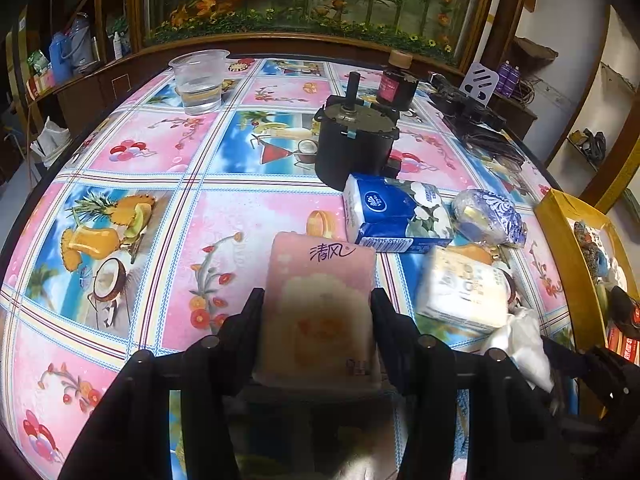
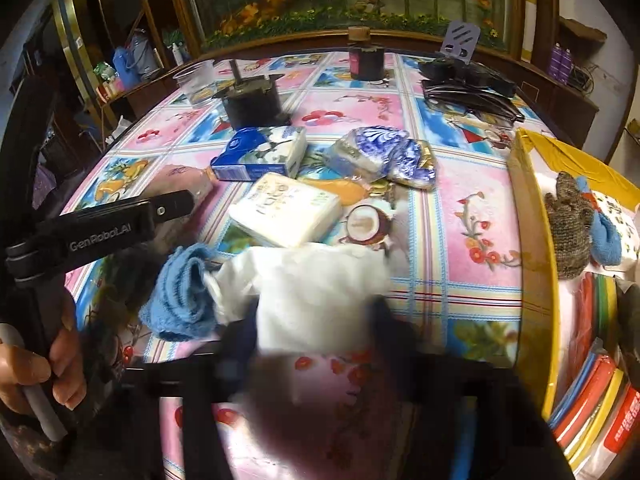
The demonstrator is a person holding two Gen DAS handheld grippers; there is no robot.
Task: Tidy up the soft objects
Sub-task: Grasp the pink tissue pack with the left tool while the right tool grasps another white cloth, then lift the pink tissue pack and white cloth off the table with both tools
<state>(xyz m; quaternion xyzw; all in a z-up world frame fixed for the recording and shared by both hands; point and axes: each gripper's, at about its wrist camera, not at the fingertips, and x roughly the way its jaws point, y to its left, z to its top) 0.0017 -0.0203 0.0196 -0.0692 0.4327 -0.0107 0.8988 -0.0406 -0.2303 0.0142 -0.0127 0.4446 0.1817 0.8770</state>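
My left gripper [image 1: 316, 302] is shut on a pink tissue pack [image 1: 320, 264], one finger pressing each long side, just above the flowered tablecloth [image 1: 160, 152]. In the right wrist view that gripper's black body [image 2: 120, 220] comes in from the left, with the pink pack [image 2: 180, 178] at its tip. A crumpled white cloth [image 2: 320, 292] is pinched in my right gripper [image 2: 314, 320], which is shut on it. Beside it lies a folded blue towel [image 2: 180, 292]. A cream tissue pack [image 2: 286, 208], a blue tissue pack [image 2: 260, 152] and a blue-patterned wrapped bundle [image 2: 384, 156] lie beyond.
A yellow box [image 2: 534, 240] at the table's right edge holds a knitted toy [image 2: 568, 216] and coloured packets. A black motor [image 1: 352, 140], a plastic cup of water [image 1: 198, 80], a dark jar [image 1: 396, 84] and black cables [image 2: 468, 96] stand at the back. A person's hand [image 2: 40, 368] grips the left handle.
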